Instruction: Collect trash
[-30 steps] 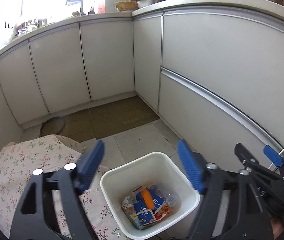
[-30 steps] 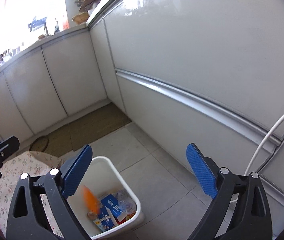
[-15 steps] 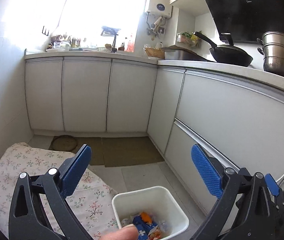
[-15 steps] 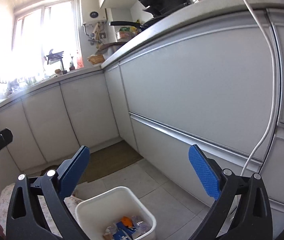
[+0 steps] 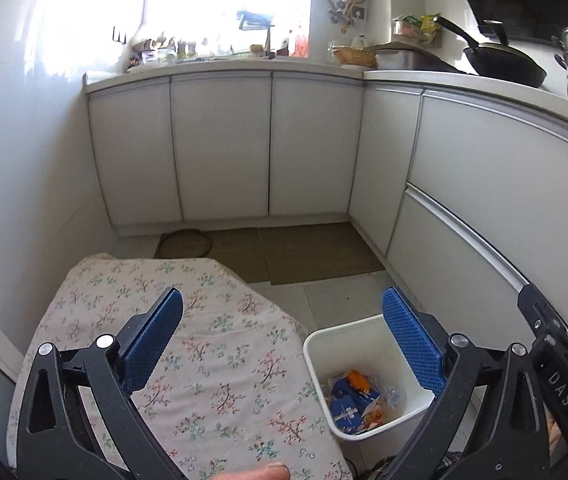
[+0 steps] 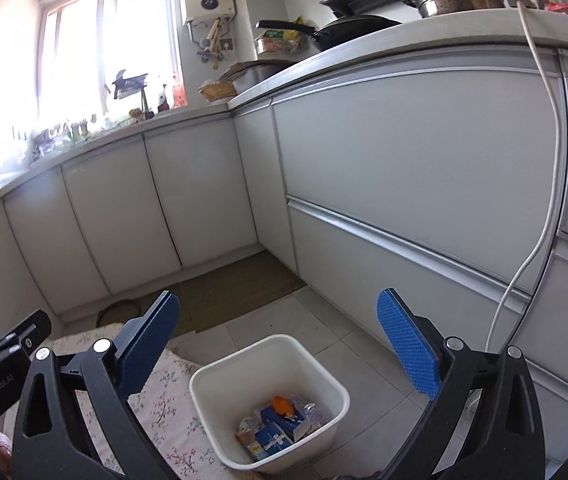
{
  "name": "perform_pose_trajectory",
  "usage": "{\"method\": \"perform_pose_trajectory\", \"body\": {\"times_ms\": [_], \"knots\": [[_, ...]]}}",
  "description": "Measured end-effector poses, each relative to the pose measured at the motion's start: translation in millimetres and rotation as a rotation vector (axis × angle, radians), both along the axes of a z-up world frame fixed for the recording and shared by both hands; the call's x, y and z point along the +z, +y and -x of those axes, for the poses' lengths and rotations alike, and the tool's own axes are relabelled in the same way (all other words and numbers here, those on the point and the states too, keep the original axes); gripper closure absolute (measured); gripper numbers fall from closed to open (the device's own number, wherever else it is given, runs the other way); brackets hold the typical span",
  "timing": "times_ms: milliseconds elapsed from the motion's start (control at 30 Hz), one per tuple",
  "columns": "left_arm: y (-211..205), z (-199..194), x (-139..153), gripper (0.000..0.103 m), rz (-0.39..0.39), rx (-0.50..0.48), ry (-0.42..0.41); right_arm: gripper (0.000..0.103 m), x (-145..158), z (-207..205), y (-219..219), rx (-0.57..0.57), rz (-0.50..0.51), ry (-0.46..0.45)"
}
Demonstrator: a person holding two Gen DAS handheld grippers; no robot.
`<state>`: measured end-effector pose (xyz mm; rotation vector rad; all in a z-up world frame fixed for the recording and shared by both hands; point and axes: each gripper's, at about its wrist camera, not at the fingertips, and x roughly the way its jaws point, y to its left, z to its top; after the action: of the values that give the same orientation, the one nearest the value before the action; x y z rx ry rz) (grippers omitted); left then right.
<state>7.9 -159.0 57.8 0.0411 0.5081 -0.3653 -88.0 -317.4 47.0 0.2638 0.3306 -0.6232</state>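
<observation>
A white square trash bin stands on the tiled floor beside a low table; it also shows in the right wrist view. Inside lie blue cartons, an orange piece and clear wrappers; the right wrist view shows the cartons and the orange piece too. My left gripper is open and empty, above the table and bin. My right gripper is open and empty, above the bin.
A floral cloth covers the low table left of the bin. White kitchen cabinets run along the back and right. A brown mat lies on the floor. A white cable hangs down the right cabinet front. Pots stand on the counter.
Both grippers have risen and tilted up away from the bin. The orange piece that was falling a second ago now lies in the bin. Both grippers stay open.
</observation>
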Motion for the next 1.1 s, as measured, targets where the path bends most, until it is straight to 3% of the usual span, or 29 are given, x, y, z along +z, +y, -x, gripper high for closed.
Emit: {"method": "perform_pose_trajectory", "body": {"times_ms": [367,1100], "knots": [[38.5,-16.8,-9.4,0.007,0.025,0.041,0.075,0.007,-5.0,-18.3,31.5,0.041,0.035,0.058],[39.8,-19.3,-10.4,0.007,0.025,0.057,0.094,0.007,-6.8,-22.3,31.2,0.069,0.023,0.072]]}}
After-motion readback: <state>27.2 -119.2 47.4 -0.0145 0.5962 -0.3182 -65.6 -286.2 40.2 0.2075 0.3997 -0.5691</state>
